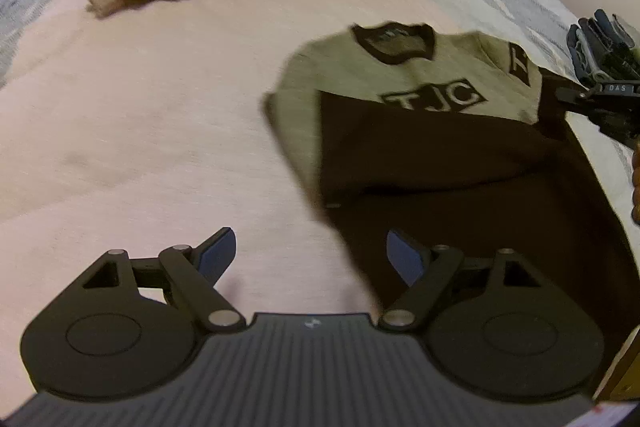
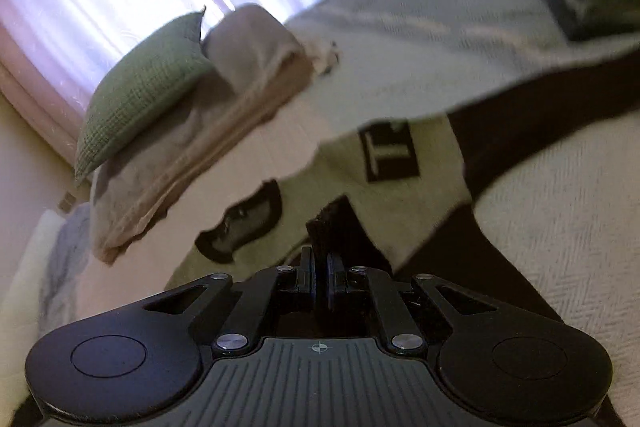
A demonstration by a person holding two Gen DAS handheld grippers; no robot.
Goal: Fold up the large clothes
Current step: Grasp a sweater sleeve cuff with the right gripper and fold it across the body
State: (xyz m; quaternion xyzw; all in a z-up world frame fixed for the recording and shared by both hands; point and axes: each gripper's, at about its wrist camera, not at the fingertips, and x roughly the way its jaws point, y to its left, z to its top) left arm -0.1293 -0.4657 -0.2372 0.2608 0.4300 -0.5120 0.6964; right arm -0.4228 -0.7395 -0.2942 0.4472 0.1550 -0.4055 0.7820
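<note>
The left gripper (image 1: 310, 253) hangs with its jaws spread wide and nothing between them, above the pink bed (image 1: 140, 131) beside the sweater's dark hem. The grey-and-black sweater (image 1: 404, 75) lies on the bed, partly folded. The right gripper (image 2: 319, 261) is clenched on a dark edge of that sweater (image 2: 360, 227).

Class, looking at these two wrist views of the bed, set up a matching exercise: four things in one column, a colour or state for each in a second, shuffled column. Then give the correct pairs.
Things:
1. left gripper
2. right gripper
3. cushion
4. sweatshirt

States:
A. green
B. grey and black, lettered TJC
C. open, holding nothing
D. shut on dark fabric

Pairs: 1-C, 2-D, 3-A, 4-B
</note>
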